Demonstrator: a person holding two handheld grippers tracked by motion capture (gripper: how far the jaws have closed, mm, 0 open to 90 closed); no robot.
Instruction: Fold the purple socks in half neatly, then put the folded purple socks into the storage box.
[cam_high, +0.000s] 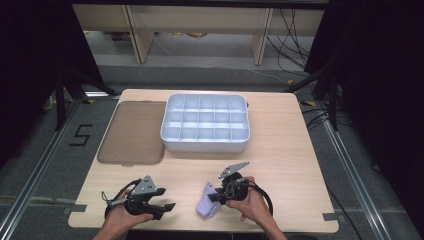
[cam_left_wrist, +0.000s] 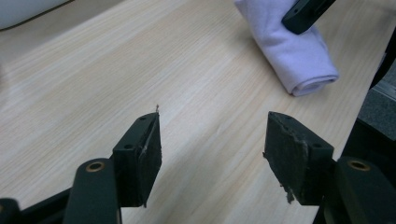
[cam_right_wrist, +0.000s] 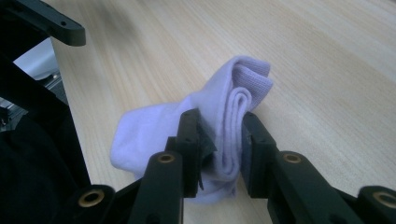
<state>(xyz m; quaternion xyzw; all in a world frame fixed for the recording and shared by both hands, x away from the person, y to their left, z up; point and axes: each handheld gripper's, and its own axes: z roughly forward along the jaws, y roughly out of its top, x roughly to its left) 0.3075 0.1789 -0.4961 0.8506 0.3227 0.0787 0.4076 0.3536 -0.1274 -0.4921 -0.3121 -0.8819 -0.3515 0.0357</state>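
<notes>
A pale lilac sock (cam_high: 204, 206), folded into a roll, lies near the table's front edge. My right gripper (cam_high: 212, 196) points left and is shut on it. In the right gripper view the two black jaws of that gripper (cam_right_wrist: 222, 119) pinch the sock (cam_right_wrist: 243, 79) across its folded layers, with its end sticking out beyond them. To the left, my left gripper (cam_high: 166, 199) stands apart from the sock. Its jaws (cam_left_wrist: 212, 126) are open over bare wood with nothing between them. The sock (cam_left_wrist: 294, 51) lies ahead of them, to the right.
A white box (cam_high: 205, 143) divided into several empty compartments stands at the middle back of the wooden table (cam_high: 285, 160). A flat brown lid (cam_high: 132, 132) lies to its left. The table's front edge runs just below both hands.
</notes>
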